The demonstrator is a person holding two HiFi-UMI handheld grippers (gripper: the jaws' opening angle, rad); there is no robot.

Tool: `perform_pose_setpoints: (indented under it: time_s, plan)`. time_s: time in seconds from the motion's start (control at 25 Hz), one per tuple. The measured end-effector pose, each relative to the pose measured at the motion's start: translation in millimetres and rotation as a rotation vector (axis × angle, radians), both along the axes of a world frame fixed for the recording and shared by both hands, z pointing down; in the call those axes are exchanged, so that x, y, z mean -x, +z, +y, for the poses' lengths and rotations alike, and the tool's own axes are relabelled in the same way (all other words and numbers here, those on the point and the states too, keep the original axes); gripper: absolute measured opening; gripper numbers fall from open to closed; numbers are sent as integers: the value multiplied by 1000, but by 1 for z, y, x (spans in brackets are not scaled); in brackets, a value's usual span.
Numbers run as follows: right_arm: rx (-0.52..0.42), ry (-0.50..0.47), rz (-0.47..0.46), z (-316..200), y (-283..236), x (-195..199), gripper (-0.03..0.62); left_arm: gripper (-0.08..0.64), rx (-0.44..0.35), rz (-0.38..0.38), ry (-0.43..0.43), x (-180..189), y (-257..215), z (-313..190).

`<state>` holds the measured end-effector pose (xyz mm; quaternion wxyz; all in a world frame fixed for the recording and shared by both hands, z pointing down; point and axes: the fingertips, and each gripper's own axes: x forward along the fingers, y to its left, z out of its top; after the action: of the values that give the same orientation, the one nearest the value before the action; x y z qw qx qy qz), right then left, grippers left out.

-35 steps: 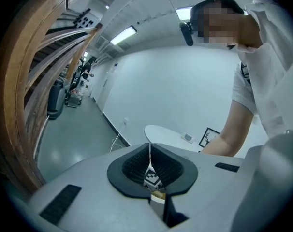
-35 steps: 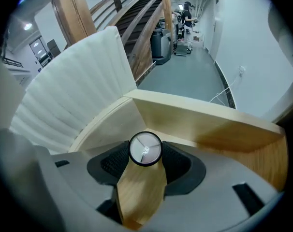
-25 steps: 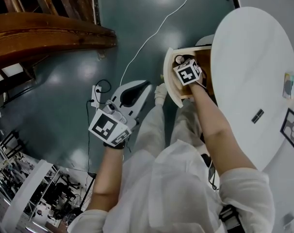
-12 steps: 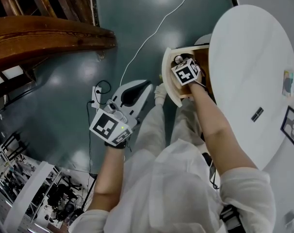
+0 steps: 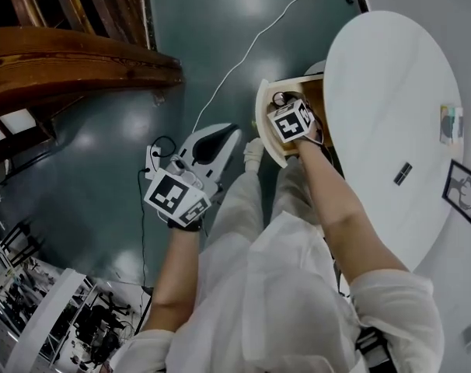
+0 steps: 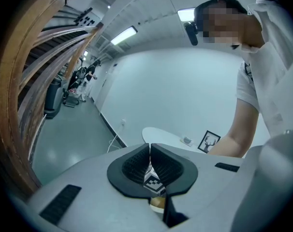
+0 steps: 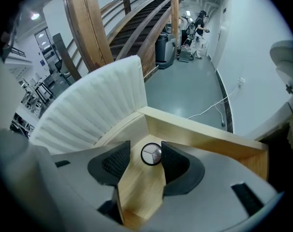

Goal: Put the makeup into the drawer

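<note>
Right gripper view: right tongs (image 7: pixel 146 154) are spread apart and not clamping anything. A small round makeup jar with a black rim and silvery lid (image 7: pixel 151 154) sits between them on the floor of the light wooden drawer with a white ribbed curved front (image 7: pixel 199 132), near the inner corner. The jar is right against the right-hand pad, with a clear gap to the other pad. It looks set down, not held.

Left gripper view: left tongs (image 6: pixel 150 151) are closed pad to pad with nothing between them, pointing out into the room and away from the work.

Head view: the right tongs reach down into the pulled-out drawer, which sits under the edge of the round white desk (image 5: pixel 383 92). The left tongs hang over the grey-green floor (image 5: pixel 103 154), well apart from the drawer. On the desk top I see a small pale item near the far edge, a small dark one nearer, and a framed picture. I can't tell whether any of these is makeup.

Progress: judging by this, the jar is in the drawer, so placing looks done. What's left is pulling the right tongs out and, probably, pushing the drawer shut.
</note>
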<state>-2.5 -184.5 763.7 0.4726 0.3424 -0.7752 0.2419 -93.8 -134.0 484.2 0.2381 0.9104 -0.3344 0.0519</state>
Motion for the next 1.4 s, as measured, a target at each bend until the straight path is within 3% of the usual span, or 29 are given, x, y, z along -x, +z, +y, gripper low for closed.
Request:
perform_pose_setpoints:
  time_s: [0.36,0.8,1.08,1.4]
  plan:
    - [-18,89,-36,19,-57,3,175,18,-10,-7,21,8,-13,1]
    - [-127,248,-168,27,-159,-12,164,18,-47,16,114,-10,-44,-4]
    - [-213,369,-214,44,-216,-57,155,18,-75,25,221,-48,-59,1]
    - [-240,543,-124,82,-244,-145,147,18,-74,33,358,-96,-66,16]
